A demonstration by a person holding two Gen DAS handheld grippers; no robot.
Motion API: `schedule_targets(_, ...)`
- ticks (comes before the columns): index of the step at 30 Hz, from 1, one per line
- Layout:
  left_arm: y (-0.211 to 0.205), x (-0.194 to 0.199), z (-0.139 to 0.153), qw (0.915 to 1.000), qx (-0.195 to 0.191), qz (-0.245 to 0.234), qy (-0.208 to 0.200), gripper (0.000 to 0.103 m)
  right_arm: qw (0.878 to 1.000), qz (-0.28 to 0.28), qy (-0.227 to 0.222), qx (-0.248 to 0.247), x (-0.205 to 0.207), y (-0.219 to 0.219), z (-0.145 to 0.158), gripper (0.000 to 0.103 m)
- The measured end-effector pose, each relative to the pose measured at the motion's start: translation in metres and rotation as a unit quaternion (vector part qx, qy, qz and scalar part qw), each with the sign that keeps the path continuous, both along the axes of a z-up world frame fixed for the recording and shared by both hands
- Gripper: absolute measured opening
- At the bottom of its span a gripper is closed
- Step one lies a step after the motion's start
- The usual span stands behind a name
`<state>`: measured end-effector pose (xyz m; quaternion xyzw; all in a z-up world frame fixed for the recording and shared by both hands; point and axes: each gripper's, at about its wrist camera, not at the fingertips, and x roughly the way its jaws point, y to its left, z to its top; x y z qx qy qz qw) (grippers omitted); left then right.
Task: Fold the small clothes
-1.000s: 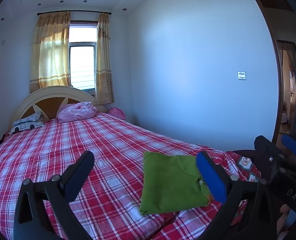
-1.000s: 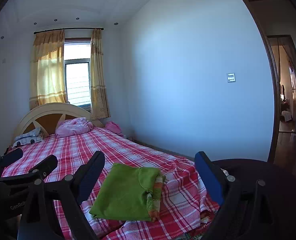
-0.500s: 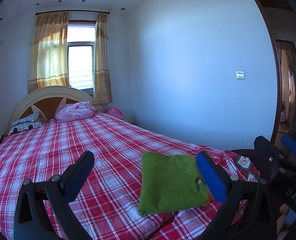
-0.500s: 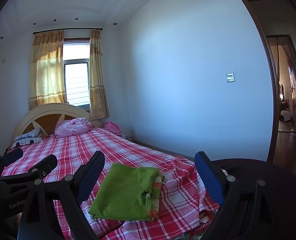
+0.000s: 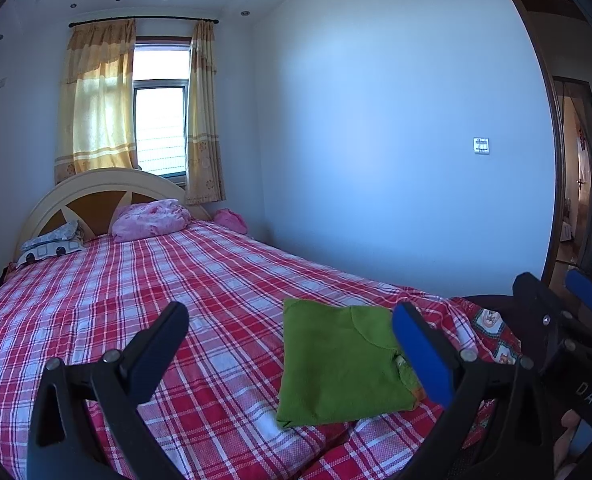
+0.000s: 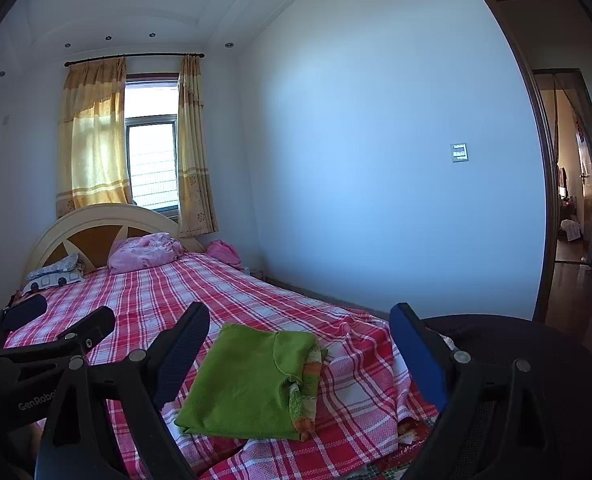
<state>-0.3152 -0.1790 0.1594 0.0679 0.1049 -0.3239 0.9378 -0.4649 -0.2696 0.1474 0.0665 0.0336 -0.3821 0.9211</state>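
Left wrist: one folded green garment (image 5: 339, 364), two grippers (image 5: 292, 332)

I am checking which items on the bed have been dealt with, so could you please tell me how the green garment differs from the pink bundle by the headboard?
The green garment is folded into a flat, neat rectangle; the pink bundle is a rumpled, puffy heap. The green garment lies near the foot of the bed, close to both open grippers, while the pink bundle sits far off against the headboard. Both rest on the red plaid cover, and neither is held.

Folded green garment (image 6: 252, 384), striped orange edge showing, flat on the red plaid bedspread (image 6: 152, 292)
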Motion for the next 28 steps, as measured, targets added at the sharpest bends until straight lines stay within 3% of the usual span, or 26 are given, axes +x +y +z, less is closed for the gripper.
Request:
schedule_targets(15, -0.001, 0.002, 0.0, 0.9999, -0.002, 0.008, 0.006, 0.103, 1.0, -0.004, -0.003, -0.003, -0.001, -0.001, -0.002, 0.092)
schedule_targets(21, -0.003, 0.004, -0.003, 0.9995, -0.002, -0.025, 0.021, 0.103, 1.0, -0.003, 0.001, -0.001, 0.001, -0.001, -0.003, 0.092)
schedule_targets(28, -0.002, 0.013, -0.006, 0.9994, 0.001, -0.009, 0.033, 0.103, 1.0, -0.002, 0.006, 0.009, 0.002, -0.004, -0.006, 0.092)
